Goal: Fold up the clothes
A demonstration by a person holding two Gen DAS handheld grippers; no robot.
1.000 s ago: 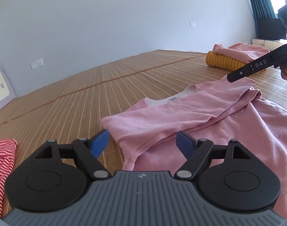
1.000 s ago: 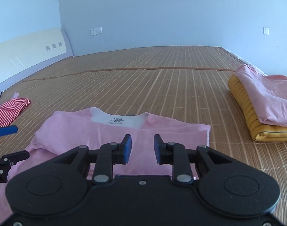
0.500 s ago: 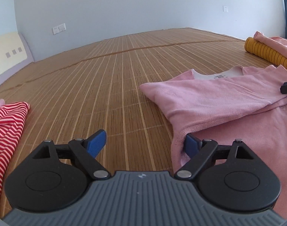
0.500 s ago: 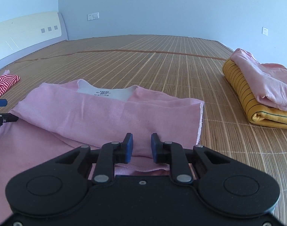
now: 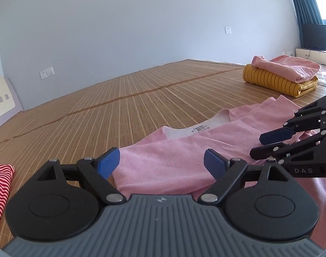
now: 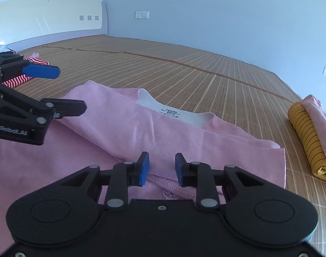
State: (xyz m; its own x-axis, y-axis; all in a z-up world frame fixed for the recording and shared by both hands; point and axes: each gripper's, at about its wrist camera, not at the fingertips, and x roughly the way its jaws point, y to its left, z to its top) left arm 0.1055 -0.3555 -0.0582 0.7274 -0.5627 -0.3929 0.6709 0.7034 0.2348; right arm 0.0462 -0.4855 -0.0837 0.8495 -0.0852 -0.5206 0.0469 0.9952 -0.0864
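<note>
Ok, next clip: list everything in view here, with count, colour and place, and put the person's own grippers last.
pink top: 1, pink with white neck label, spread on the mat in front of both grippers, sleeves folded in
folded stack: 2 garments, pink on mustard with dark stripes, far right on the mat
striped garment: 1, red and white, left edge
bamboo mat: 1, brown, under everything
headboard: 1, cream, far left
wall sockets: white, on the pale wall
curtain: blue, by the window
left gripper: black, blue pads, open above the top
right gripper: black, blue pads, open, holding nothing
</note>
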